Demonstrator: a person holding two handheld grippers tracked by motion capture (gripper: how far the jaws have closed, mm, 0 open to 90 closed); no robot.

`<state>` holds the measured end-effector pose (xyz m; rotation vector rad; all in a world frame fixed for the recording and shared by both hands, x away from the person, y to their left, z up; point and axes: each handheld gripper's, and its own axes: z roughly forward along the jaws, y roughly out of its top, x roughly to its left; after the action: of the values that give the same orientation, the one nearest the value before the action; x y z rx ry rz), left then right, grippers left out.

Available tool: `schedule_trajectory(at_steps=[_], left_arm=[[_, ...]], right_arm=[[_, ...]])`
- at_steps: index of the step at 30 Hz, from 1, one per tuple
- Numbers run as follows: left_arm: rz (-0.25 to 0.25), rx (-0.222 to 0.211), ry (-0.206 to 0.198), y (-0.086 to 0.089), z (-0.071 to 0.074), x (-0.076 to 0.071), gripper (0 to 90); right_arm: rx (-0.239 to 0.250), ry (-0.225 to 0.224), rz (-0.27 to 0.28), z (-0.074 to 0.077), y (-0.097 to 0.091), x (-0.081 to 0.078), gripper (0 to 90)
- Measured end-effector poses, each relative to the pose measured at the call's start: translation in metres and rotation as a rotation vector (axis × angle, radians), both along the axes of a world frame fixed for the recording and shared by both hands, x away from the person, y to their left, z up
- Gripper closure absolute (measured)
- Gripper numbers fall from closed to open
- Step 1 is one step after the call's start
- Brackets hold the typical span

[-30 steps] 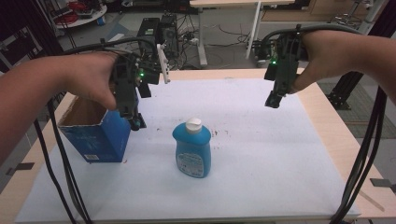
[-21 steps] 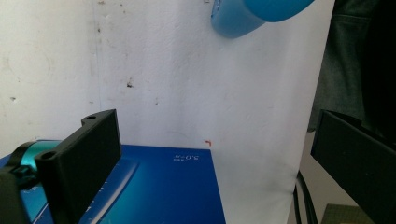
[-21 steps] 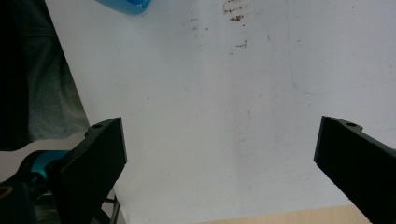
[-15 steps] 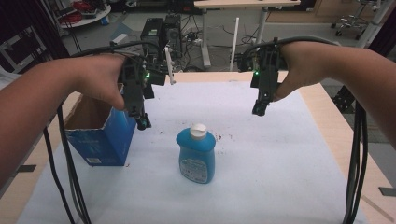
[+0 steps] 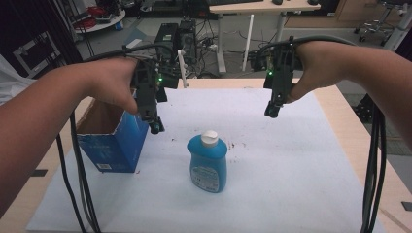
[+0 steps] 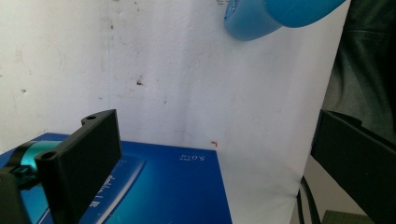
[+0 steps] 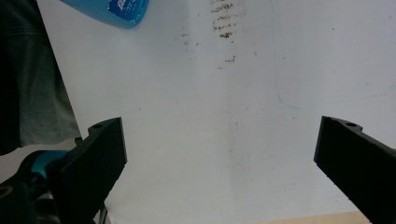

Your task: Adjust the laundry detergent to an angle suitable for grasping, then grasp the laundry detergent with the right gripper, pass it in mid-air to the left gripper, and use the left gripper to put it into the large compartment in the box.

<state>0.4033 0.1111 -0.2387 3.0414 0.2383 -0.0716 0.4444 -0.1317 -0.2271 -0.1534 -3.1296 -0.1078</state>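
A blue bottle (image 5: 208, 163) with a white cap stands upright on the white sheet (image 5: 272, 160) near the middle of the table. Left of it sits an open blue cardboard box (image 5: 112, 142). My left gripper (image 5: 155, 127) hangs just above the box's right edge, jaws wide apart and empty; its own view looks down on the box (image 6: 159, 186) and the bottle's base (image 6: 261, 16). My right gripper (image 5: 270, 111) hovers over the sheet behind and right of the bottle, open and empty. A corner of the bottle (image 7: 116, 9) shows in the right gripper view.
The white sheet covers most of the wooden table (image 5: 340, 104). Cables (image 5: 371, 160) trail down from both grippers at the table's sides. Behind the table stand computer equipment (image 5: 177, 36) and a desk.
Both hands have come nearer and lower; the right gripper moved left toward the middle, the left gripper stayed by the box. The bottle and box have not moved.
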Motion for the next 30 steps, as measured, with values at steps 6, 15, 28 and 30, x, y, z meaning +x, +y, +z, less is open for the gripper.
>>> schedule_trajectory(at_steps=[6, 15, 28, 30], left_arm=[[-0.002, 0.002, 0.013, -0.001, -0.002, 0.002, 1.7], [-0.011, 0.002, 0.020, -0.003, -0.003, 0.000, 1.7], [-0.038, 0.003, 0.013, 0.004, 0.001, -0.013, 1.7], [-0.047, -0.001, 0.006, 0.004, 0.003, -0.014, 1.7]], right_arm=[[-0.007, 0.001, -0.011, 0.001, -0.002, -0.001, 1.4], [-0.006, -0.006, -0.021, 0.004, -0.007, -0.001, 1.4], [0.006, -0.040, -0.032, 0.014, -0.016, -0.016, 1.4], [0.020, -0.048, -0.036, 0.018, -0.019, -0.020, 1.4]])
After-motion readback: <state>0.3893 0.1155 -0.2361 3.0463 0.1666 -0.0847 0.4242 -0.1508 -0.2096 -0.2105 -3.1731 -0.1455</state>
